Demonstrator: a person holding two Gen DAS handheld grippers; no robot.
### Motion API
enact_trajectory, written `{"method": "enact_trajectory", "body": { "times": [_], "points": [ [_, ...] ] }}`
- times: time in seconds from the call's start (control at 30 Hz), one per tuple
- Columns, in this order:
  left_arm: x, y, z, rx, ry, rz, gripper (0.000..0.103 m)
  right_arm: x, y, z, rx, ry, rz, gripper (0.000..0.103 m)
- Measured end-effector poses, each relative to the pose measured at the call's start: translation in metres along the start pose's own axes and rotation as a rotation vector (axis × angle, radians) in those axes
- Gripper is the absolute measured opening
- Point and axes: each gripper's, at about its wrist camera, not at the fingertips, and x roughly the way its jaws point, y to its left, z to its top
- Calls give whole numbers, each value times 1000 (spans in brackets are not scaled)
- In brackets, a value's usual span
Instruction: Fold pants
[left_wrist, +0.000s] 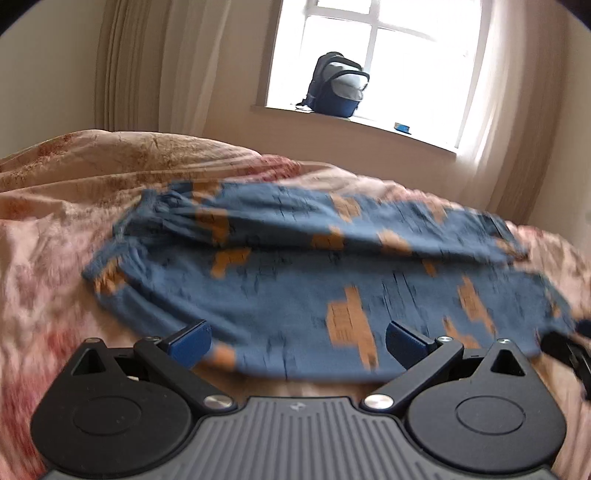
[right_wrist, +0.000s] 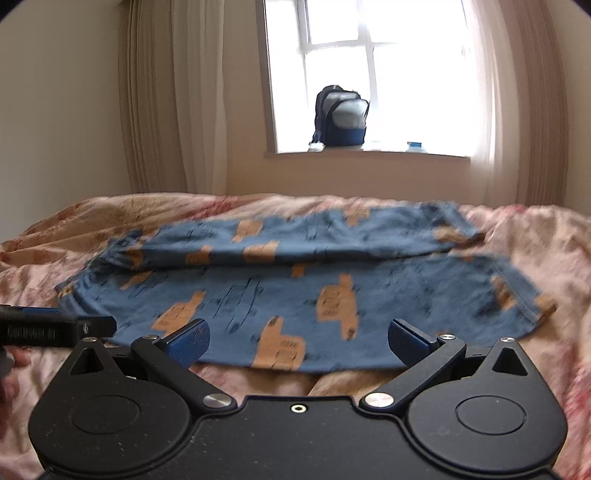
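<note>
Blue pants with orange patches (left_wrist: 303, 266) lie flat across the bed, waistband to the left, leg ends to the right, one leg folded over the other. They also show in the right wrist view (right_wrist: 295, 288). My left gripper (left_wrist: 297, 341) is open and empty, just above the pants' near edge. My right gripper (right_wrist: 298, 341) is open and empty, also at the near edge. The left gripper's tip (right_wrist: 55, 326) shows at the left edge of the right wrist view; the right gripper's tip (left_wrist: 569, 350) shows at the right edge of the left wrist view.
The bed is covered with a pink floral bedspread (right_wrist: 535, 236). A dark backpack (right_wrist: 341, 116) and a small blue box (right_wrist: 415, 144) stand on the windowsill behind. Curtains (right_wrist: 159, 96) hang on both sides of the window.
</note>
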Motion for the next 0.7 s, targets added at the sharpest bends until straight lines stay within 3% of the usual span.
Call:
{"method": "enact_trajectory", "body": {
  "times": [0.2, 0.33, 0.5, 0.6, 0.7],
  "points": [
    [0, 15, 101, 21, 21, 75, 103, -8, -13, 14, -25, -108, -71, 103],
    [11, 25, 151, -38, 14, 58, 103, -1, -23, 24, -45, -112, -81, 103],
    [73, 26, 143, -136, 27, 31, 103, 27, -35, 52, -124, -119, -22, 103],
    [114, 19, 137, -211, 63, 113, 103, 55, -37, 64, -169, -105, -44, 103],
    [132, 13, 159, -276, 49, 167, 103, 91, -40, 79, -173, -89, -106, 103]
  ]
}}
